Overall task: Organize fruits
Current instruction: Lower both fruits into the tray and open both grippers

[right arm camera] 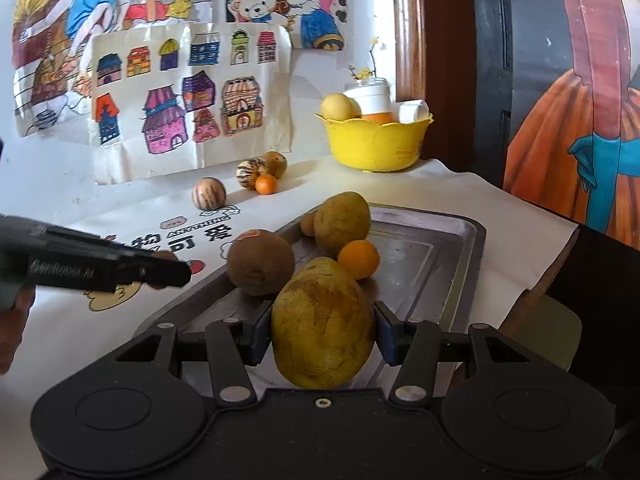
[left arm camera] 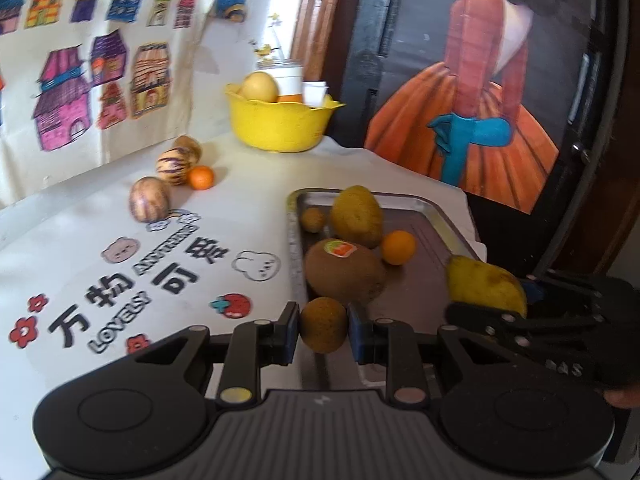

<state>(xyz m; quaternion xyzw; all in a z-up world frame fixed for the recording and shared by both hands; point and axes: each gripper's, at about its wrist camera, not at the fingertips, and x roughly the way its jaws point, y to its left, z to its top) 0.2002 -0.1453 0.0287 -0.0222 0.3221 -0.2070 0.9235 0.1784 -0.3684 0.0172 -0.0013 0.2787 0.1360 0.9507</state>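
My left gripper (left arm camera: 323, 330) is shut on a small round brown fruit (left arm camera: 323, 322), held just above the near left corner of the metal tray (left arm camera: 436, 206). My right gripper (right arm camera: 324, 334) is shut on a large yellow pear (right arm camera: 322, 320) over the tray's near end (right arm camera: 474, 236). Inside the tray lie a big brown kiwi with a sticker (left arm camera: 344, 274), a yellow-green pear (left arm camera: 356, 216), an orange (left arm camera: 398, 247) and a tiny brown fruit (left arm camera: 313, 219). The right gripper (left arm camera: 492, 310) with its pear (left arm camera: 486, 284) shows at the right of the left wrist view. At the left of the right wrist view is the left gripper (right arm camera: 172, 272).
A yellow bowl (left arm camera: 276, 128) with fruit and white cups stands at the table's far end. Two striped melons (left arm camera: 149, 199), a small orange (left arm camera: 201, 177) and a brown fruit (left arm camera: 188, 146) lie by the wall drawings. The table drops off just right of the tray, beside a dark painted cabinet (left arm camera: 460, 80).
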